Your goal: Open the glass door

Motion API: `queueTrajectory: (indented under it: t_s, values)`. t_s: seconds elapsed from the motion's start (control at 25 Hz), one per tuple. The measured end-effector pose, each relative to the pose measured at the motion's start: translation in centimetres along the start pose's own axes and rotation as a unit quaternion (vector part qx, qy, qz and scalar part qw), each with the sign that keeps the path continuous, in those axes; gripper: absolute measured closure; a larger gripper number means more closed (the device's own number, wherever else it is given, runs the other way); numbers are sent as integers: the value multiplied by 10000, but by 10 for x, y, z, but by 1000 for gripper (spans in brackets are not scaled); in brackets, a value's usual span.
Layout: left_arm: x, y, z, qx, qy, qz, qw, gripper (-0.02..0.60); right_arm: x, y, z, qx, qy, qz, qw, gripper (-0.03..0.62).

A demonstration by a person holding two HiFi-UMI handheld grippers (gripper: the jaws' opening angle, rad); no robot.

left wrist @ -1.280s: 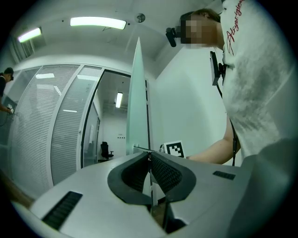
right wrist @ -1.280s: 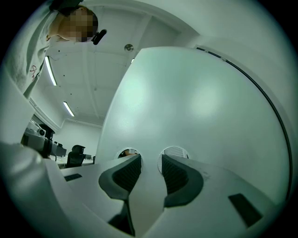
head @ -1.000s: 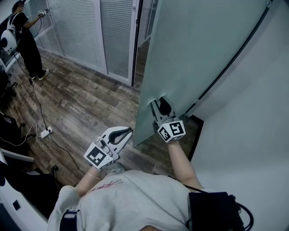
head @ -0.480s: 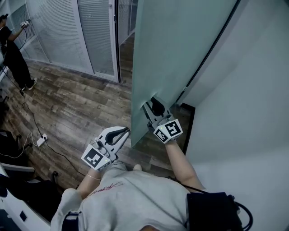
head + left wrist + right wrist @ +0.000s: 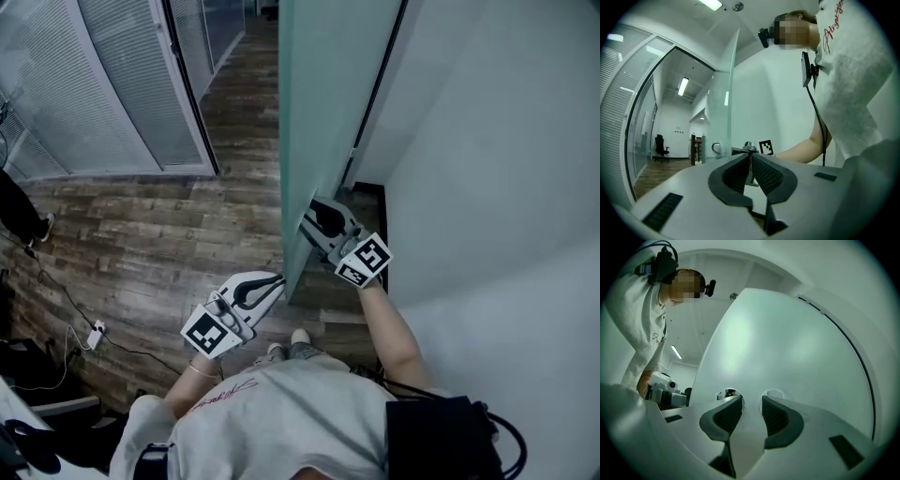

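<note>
The frosted glass door (image 5: 319,94) stands nearly edge-on in the head view, hinged by the white wall. My right gripper (image 5: 317,217) is at the door's face near its free edge, on the wall side. In the right gripper view the door (image 5: 778,343) fills the frame; the right gripper (image 5: 751,401) has its tips at two round holes (image 5: 725,393) in the glass, with the strip of glass between its pads. My left gripper (image 5: 275,279) hangs shut and empty just left of the door's lower edge. The left gripper (image 5: 751,157) has its pads touching in its own view.
A white wall (image 5: 497,141) runs close on the right. Glass partitions with blinds (image 5: 112,94) line the left, over a wooden floor (image 5: 187,234). A power strip with its cable (image 5: 95,330) lies at the left. An office chair (image 5: 659,145) stands in the far room.
The door has swung from showing its broad face to nearly edge-on. The right gripper stayed at the same spot on it. The left gripper moved along beside the door's edge.
</note>
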State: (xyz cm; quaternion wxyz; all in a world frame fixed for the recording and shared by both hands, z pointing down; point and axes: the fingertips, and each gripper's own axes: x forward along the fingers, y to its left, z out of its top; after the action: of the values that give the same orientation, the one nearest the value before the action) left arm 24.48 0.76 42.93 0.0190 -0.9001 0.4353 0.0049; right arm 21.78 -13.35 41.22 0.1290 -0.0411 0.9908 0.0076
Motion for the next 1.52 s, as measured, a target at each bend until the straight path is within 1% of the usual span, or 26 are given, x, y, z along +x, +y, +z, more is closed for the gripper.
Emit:
queueTrajectory:
  t_s: [0.08,0.24,0.36,0.44,0.6,0.76,0.88,1.04,1.16,1.28,1.52]
  values:
    - [2,-10,5,-50,-62,-189,9998,546,-8,4,9,-85,52,39,9999,454]
    - [20,-31,-5,6,89,-487,9988,546,-39,1,14,-221,61,131,9997,454]
    - [30,-37,-9,114,110,-631,9979,546,-51,-4,10,-107,22,211,9997,454]
    - [38,-42,-6,117,85,-604,9981,546,-61,-4,10,-12,3,240,9997,454]
    - [57,-55,15,174,-199,-535,9982,546,-81,-5,13,-67,108,354,9993,454]
    - [78,-64,23,124,-300,-612,9976,546,-97,-8,23,-24,122,448,9989,454]
    - [91,-71,21,114,-316,-703,9970,546,-110,-12,24,-19,133,462,9988,454]
    - [101,-78,19,-4,-285,-768,9966,546,-124,-16,27,43,139,522,9985,454]
    - [111,-81,20,-87,-373,-798,9961,546,-137,-21,29,78,127,507,9986,454]
    - [119,-89,21,-69,-461,-824,9955,546,-152,-24,31,135,76,495,9987,454]
    - [132,-106,18,-35,-360,-912,9952,546,-173,-29,37,166,43,496,9986,454]
